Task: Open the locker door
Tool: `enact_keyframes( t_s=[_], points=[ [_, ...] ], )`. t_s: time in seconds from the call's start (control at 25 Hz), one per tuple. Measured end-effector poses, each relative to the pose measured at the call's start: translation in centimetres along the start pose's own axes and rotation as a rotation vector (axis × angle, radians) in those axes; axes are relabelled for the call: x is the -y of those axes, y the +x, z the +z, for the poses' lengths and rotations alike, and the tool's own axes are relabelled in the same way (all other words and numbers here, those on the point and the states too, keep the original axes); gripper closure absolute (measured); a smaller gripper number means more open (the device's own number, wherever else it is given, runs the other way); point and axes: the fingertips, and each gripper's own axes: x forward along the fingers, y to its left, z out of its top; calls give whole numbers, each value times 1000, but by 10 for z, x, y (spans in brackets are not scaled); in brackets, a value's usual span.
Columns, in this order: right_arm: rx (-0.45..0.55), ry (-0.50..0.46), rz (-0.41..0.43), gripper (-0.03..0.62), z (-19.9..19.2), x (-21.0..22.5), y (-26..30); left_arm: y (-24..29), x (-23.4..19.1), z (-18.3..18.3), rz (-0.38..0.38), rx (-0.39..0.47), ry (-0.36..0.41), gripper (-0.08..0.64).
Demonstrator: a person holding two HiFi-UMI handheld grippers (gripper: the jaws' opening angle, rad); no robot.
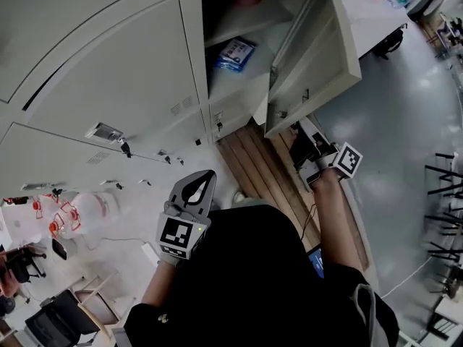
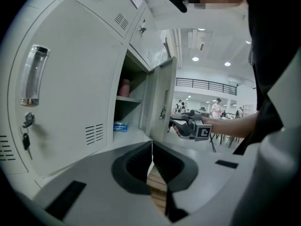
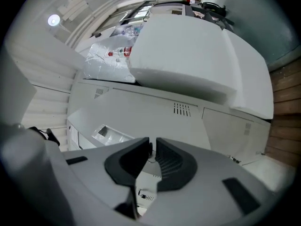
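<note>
The grey locker bank fills the top of the head view. One locker door (image 1: 311,56) stands swung wide open, and the left gripper view shows that door (image 2: 162,102) edge-on. Inside, a blue packet (image 1: 235,53) lies on the shelf. My right gripper (image 1: 307,150) hangs just below the open door's lower edge, apart from it, its jaws shut on nothing (image 3: 152,147). My left gripper (image 1: 202,181) is held lower, in front of the closed lockers, jaws shut and empty (image 2: 152,145). The left gripper view also shows the right gripper (image 2: 186,126) beside the door.
A closed locker with a clear handle (image 2: 34,74) and a hanging key (image 2: 26,131) is at my left. A wooden platform (image 1: 260,172) runs under the lockers. A plastic bag of bottles (image 1: 79,212) lies on the floor at left, and black chairs (image 1: 445,194) stand at right.
</note>
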Motion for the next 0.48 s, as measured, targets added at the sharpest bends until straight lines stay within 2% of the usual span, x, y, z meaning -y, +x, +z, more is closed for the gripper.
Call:
enact_keyframes(
  t_s=[0.16, 0.48],
  points=[
    [75, 2, 6, 531, 33, 6, -24, 10, 14, 1, -23, -8, 22, 537],
    [287, -20, -5, 531, 96, 13, -76, 29, 32, 9, -70, -6, 47, 537]
  ],
)
